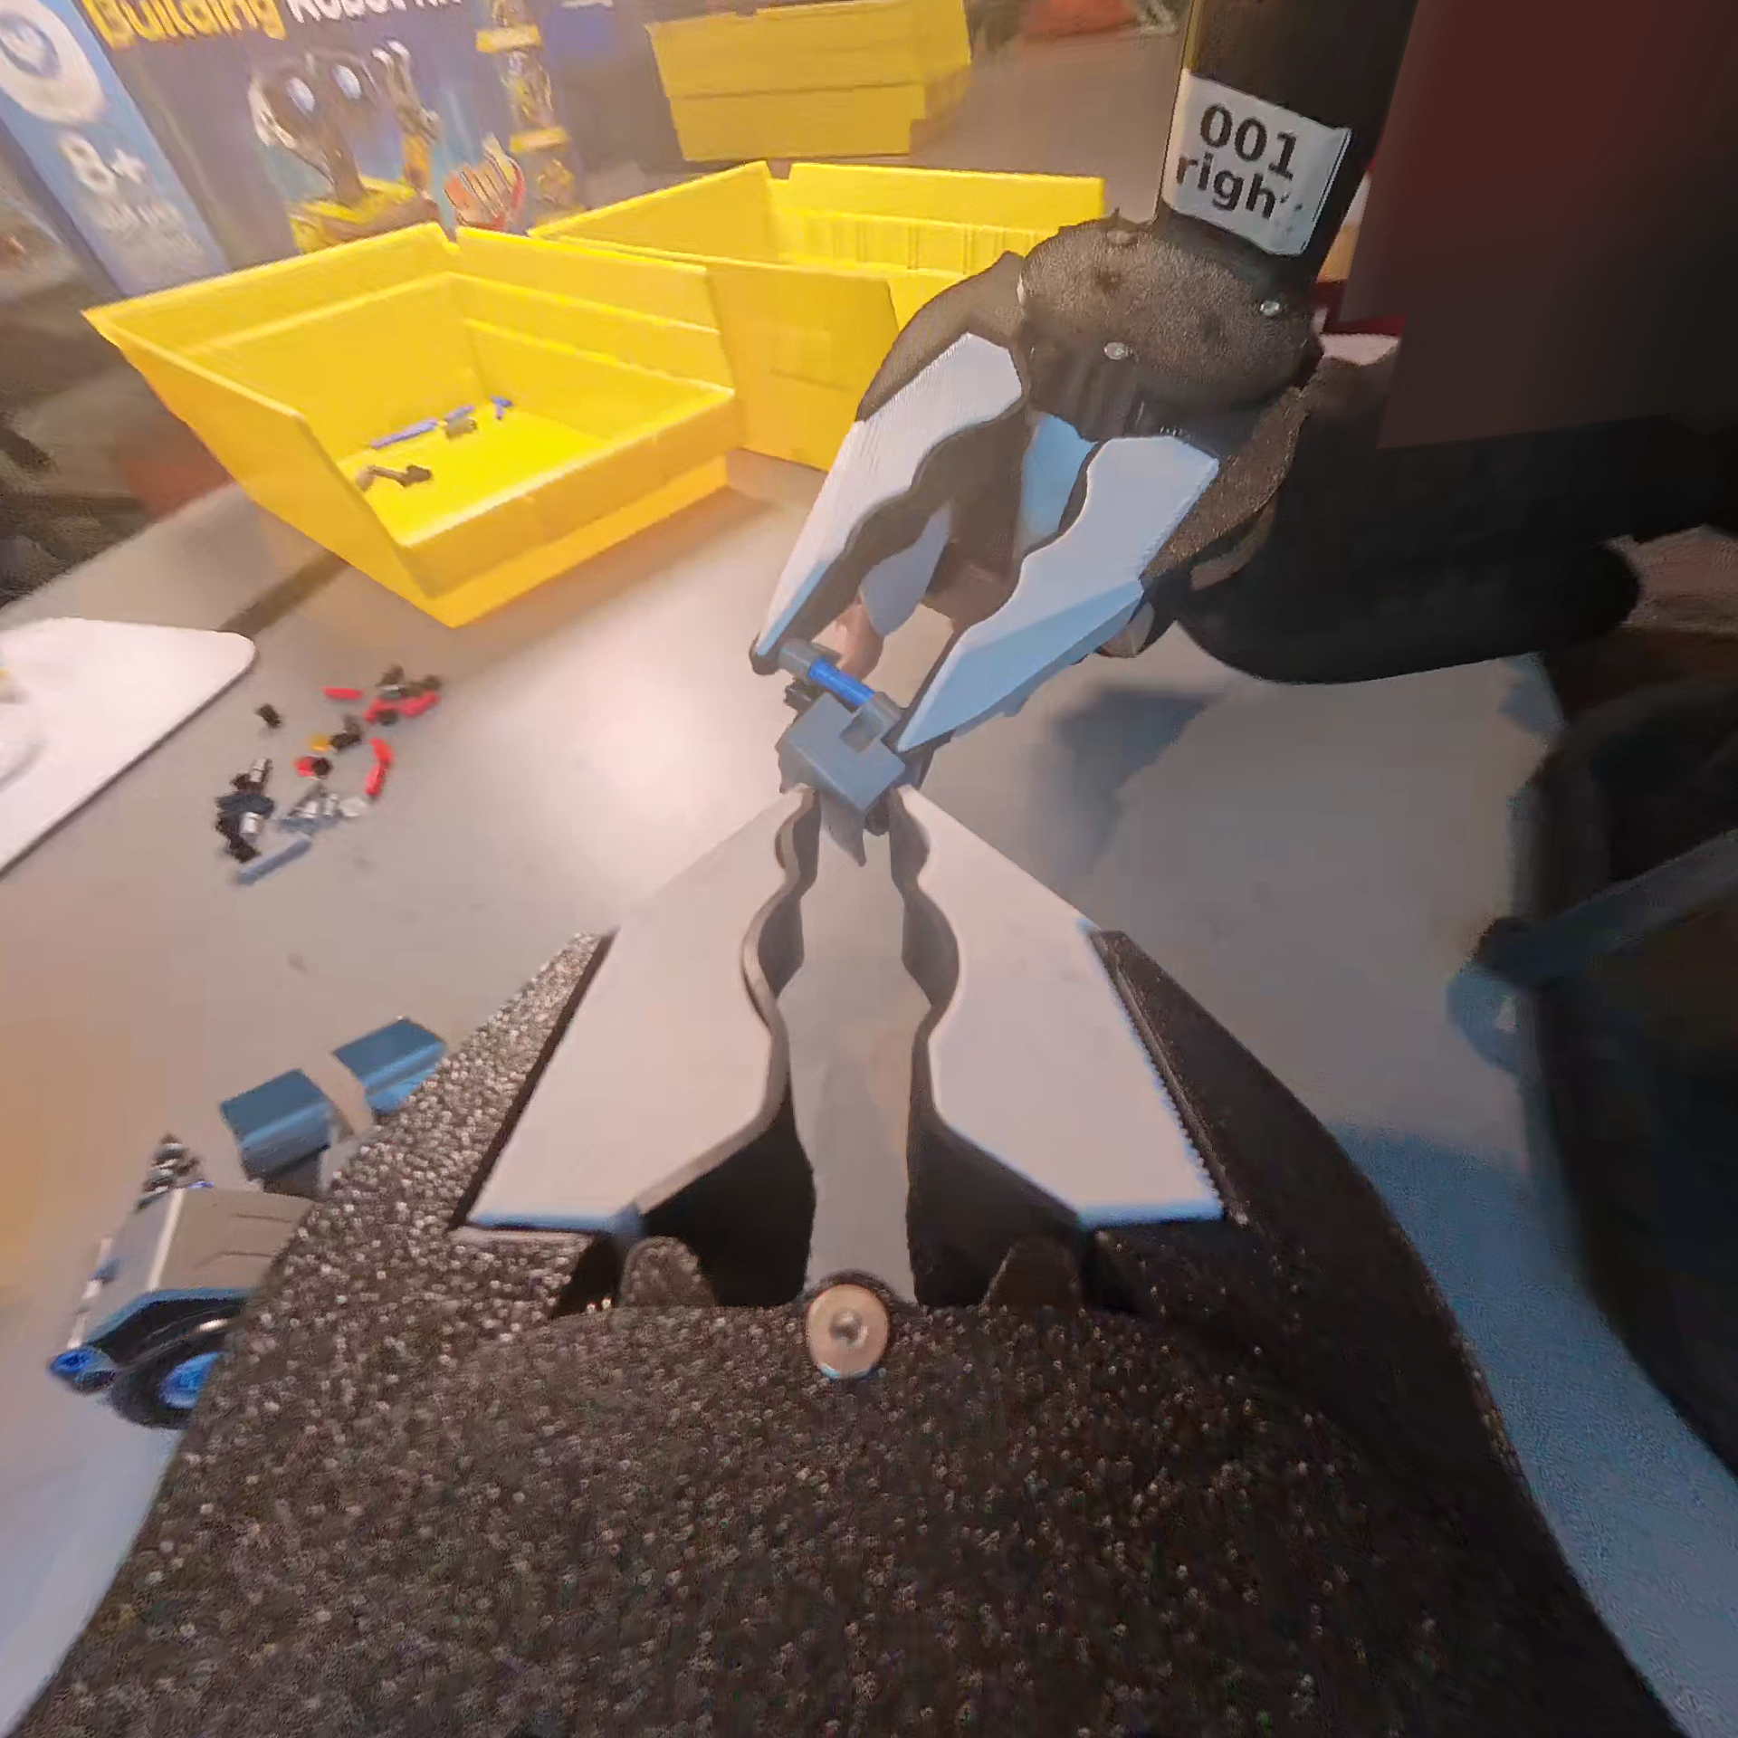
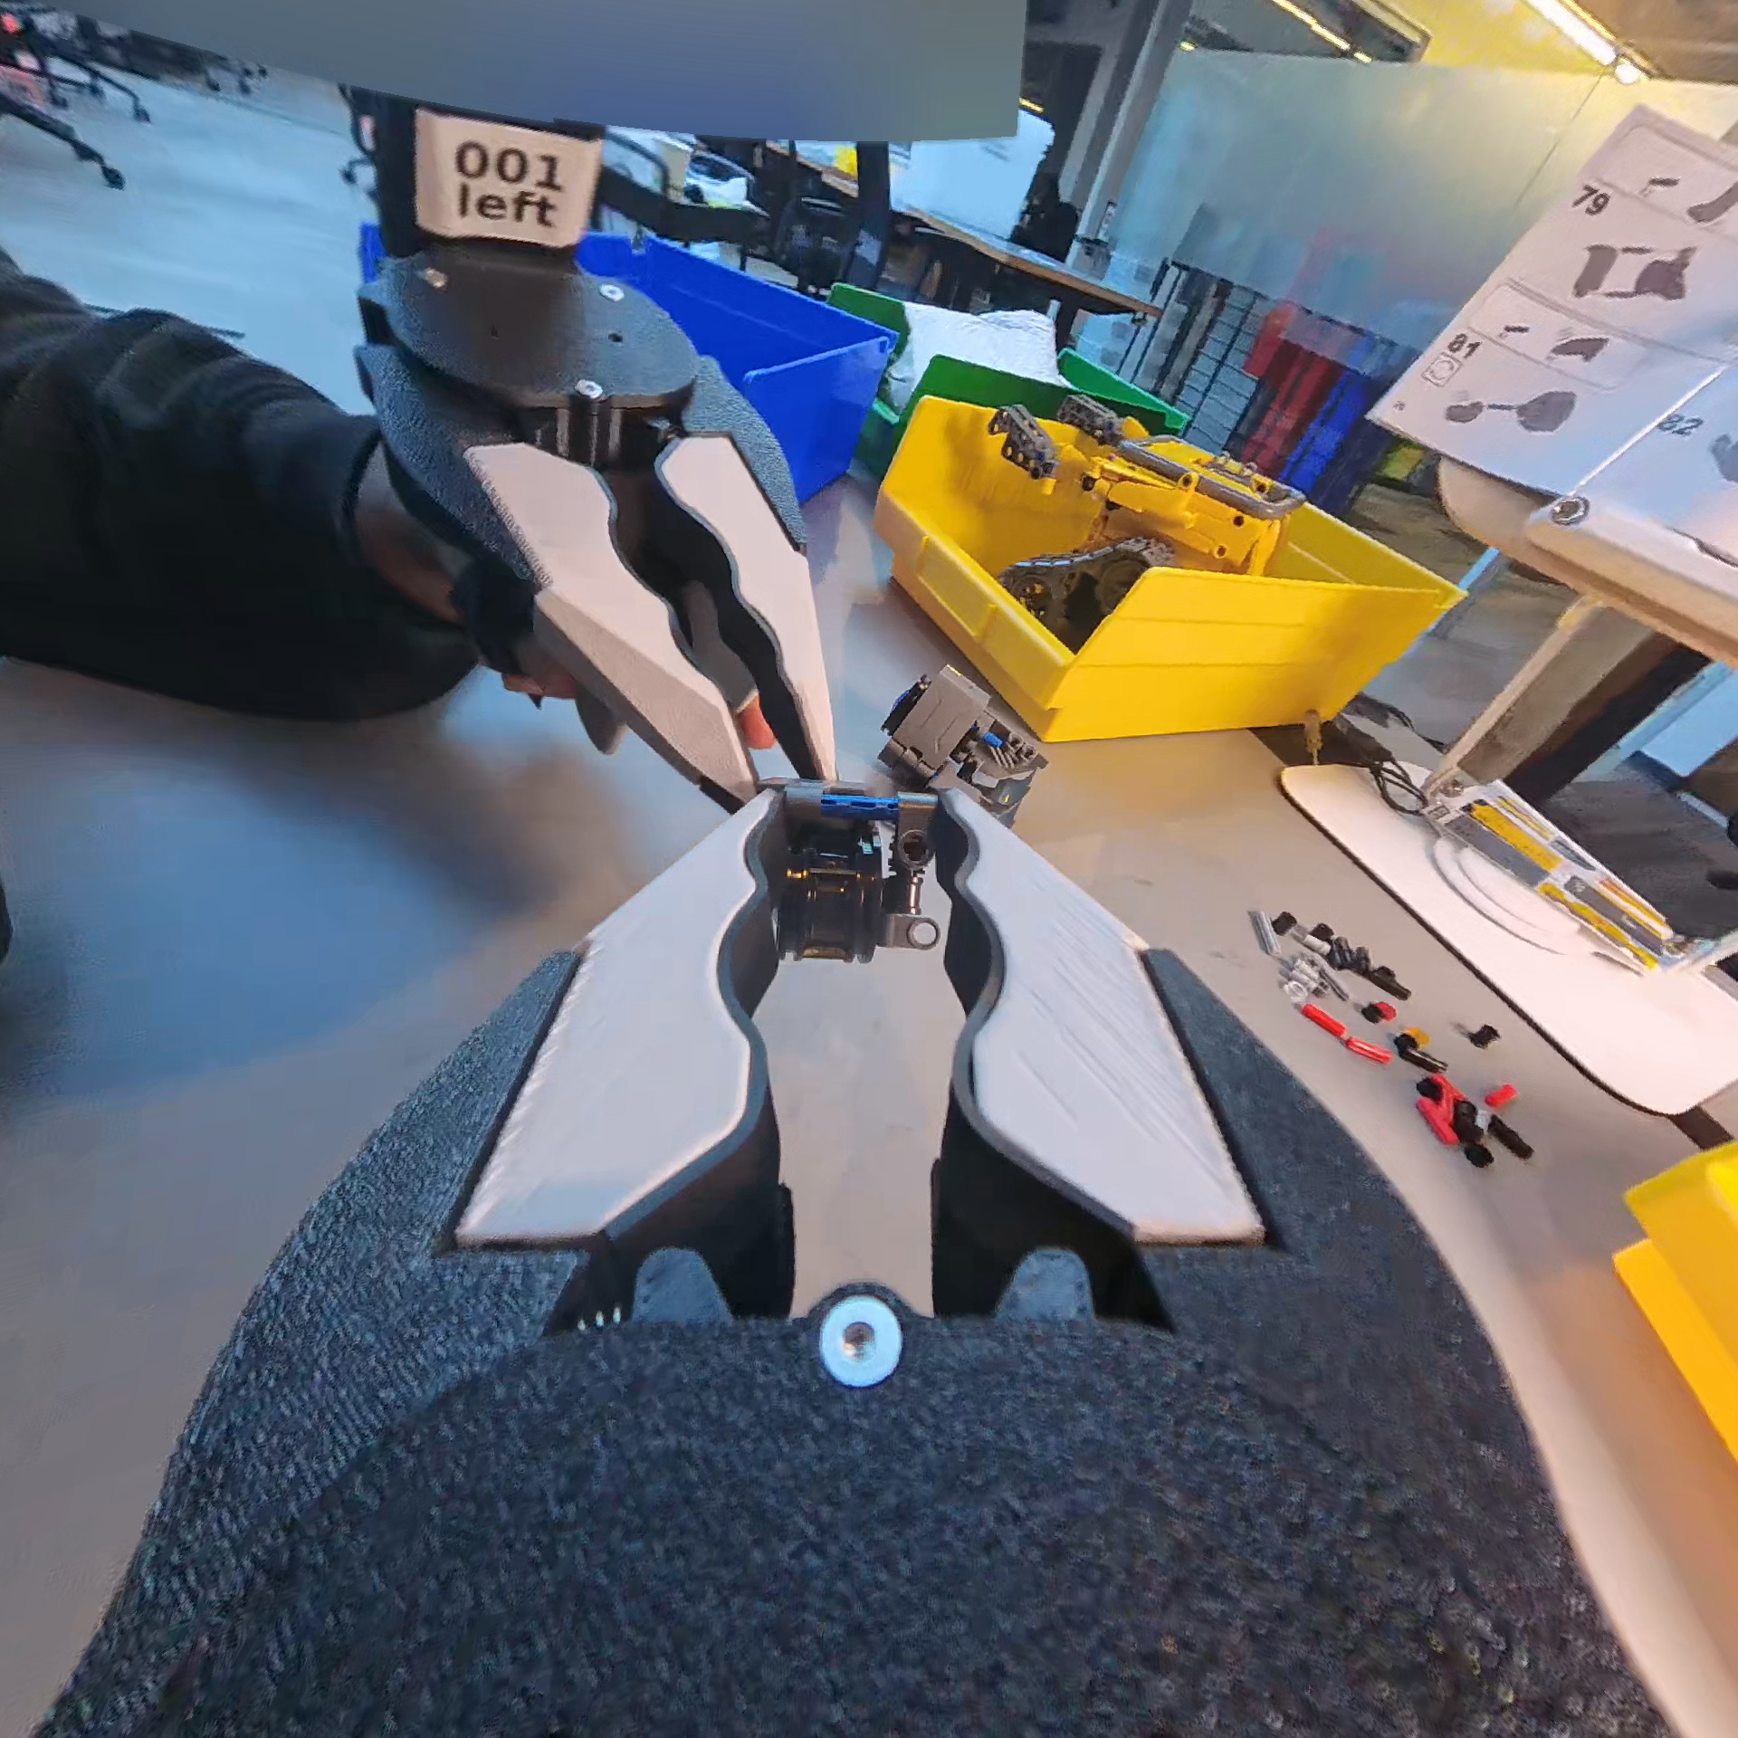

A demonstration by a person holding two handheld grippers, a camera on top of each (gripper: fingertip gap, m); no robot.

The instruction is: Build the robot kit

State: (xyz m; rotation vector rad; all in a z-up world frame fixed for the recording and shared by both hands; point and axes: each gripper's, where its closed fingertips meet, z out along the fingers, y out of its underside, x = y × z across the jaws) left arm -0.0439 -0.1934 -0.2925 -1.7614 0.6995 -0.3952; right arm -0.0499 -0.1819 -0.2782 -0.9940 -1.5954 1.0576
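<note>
Plastic, light and rigid but liable to pop apart at its pins, the small grey brick assembly [image 2: 851, 870] is clamped above the grey table [image 2: 282, 893] by the right gripper [image 2: 858, 801], the left gripper [image 1: 840, 811] pinching its far end.

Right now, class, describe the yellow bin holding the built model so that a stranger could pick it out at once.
Start on the grey table and look past the two grippers to the row of coloured bins at its far edge. The yellow bin stands in front of the green bin, to the right of the blue bin. It alone holds a built yellow tracked vehicle.
</note>
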